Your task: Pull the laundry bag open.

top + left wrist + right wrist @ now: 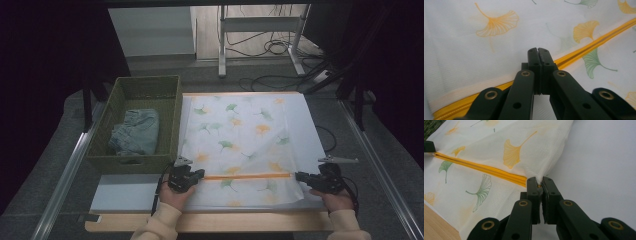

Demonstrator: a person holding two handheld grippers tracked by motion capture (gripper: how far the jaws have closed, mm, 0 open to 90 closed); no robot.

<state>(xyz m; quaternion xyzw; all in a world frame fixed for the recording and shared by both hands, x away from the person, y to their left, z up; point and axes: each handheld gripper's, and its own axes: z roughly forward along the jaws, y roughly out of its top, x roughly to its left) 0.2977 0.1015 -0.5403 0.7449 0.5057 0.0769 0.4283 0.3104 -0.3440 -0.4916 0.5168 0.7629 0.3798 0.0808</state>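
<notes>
Sleeved forearms come in at the near edge of the surface [125, 192], each hand carrying tongs. Left tongs [199, 174] are clenched at the left end of the yellow zipper [247, 176]; from the left gripper view [539, 51] the jaws meet tip to tip right over the zipper line, most likely pinching its pull, though the pull itself is hidden. Right tongs [299, 176] are clenched on the right end of the bag, the mesh edge bunched between the jaws [539, 182].

Risk, as I judge it: if the left hand drags the slider while the right grip holds just thin fabric, the mesh could slip free or snag in the teeth, and the whole bag would slide rather than open.

Mesh laundry bag [235, 135] lies flat on the white sheet, translucent white with orange and green ginkgo leaves, zipper running across near the front. Beyond, left, a woven basket [172, 87] holds folded denim [136, 132].
</notes>
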